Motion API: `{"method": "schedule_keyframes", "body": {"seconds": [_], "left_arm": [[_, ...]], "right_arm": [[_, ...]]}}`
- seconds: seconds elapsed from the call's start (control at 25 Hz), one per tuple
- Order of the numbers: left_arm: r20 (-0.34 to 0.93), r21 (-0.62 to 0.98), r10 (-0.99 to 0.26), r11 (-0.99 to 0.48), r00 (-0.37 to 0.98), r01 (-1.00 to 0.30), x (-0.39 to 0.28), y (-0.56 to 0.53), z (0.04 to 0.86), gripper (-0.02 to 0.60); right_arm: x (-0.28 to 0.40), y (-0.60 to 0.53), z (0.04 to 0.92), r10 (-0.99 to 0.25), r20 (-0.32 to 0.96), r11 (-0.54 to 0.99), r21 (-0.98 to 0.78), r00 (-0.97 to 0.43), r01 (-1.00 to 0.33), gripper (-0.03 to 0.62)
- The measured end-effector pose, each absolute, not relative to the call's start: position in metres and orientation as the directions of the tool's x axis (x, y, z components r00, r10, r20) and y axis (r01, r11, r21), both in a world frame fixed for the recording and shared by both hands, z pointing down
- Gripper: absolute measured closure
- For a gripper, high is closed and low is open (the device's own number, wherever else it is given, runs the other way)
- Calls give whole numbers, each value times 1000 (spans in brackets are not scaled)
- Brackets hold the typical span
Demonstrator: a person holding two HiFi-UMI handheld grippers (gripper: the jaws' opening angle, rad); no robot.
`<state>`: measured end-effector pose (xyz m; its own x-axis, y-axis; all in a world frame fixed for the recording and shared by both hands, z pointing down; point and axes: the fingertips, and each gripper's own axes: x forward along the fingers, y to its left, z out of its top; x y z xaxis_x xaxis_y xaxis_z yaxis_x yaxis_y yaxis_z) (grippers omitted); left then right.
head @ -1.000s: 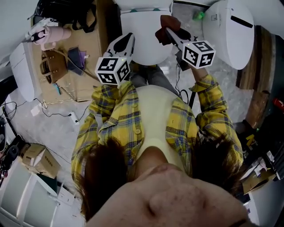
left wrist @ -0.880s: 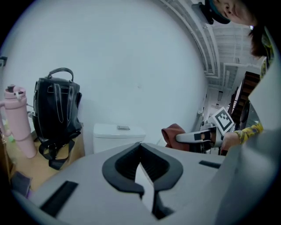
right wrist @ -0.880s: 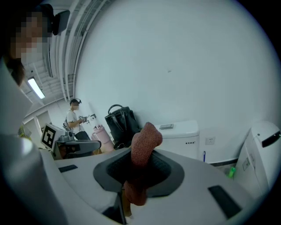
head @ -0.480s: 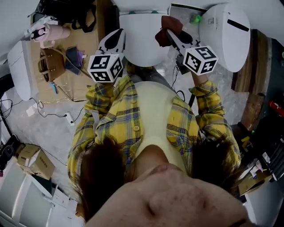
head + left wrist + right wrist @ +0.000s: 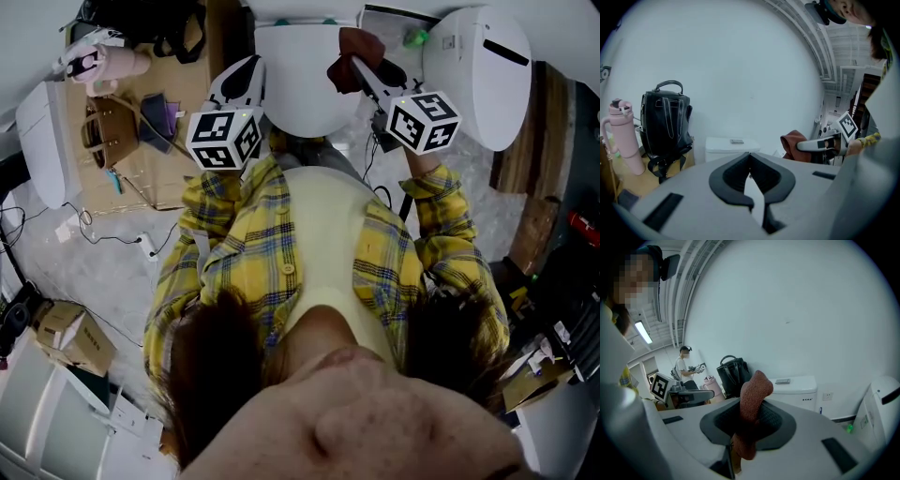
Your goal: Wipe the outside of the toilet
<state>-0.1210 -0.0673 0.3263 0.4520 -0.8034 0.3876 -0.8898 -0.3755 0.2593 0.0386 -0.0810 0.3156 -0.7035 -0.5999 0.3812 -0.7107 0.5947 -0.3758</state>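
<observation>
The white toilet [image 5: 305, 80] stands at the top middle of the head view, its lid down and its tank [image 5: 732, 146] against the wall. My right gripper [image 5: 352, 62] is shut on a reddish-brown cloth [image 5: 358, 47], held just off the bowl's right side. That cloth [image 5: 751, 416] sticks up between the jaws in the right gripper view, with the tank [image 5: 793, 389] beyond it. My left gripper [image 5: 248, 70] hovers at the bowl's left side, shut and holding nothing. In the left gripper view [image 5: 750, 157] its tips meet.
A black bag [image 5: 665, 126] and a pink bottle [image 5: 622, 140] stand left of the toilet on a brown board [image 5: 178, 103]. A white rounded unit [image 5: 478, 66] stands to the right. Cables [image 5: 112, 239] and a cardboard box [image 5: 75, 337] lie on the floor. Another person [image 5: 684, 367] stands far off.
My left gripper has shifted a little left and up along the bowl's side. The right gripper has barely moved and still holds the cloth.
</observation>
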Motion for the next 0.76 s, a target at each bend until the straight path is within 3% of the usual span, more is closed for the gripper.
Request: {"method": "schedule_keyframes", "body": {"seconds": [0.76], "left_arm": [[370,249,-787,-427,493,-869,-116,-69,316,572]], "right_arm": [[29,-77,307,-609,357,599,-377,-708,-706,505]]}}
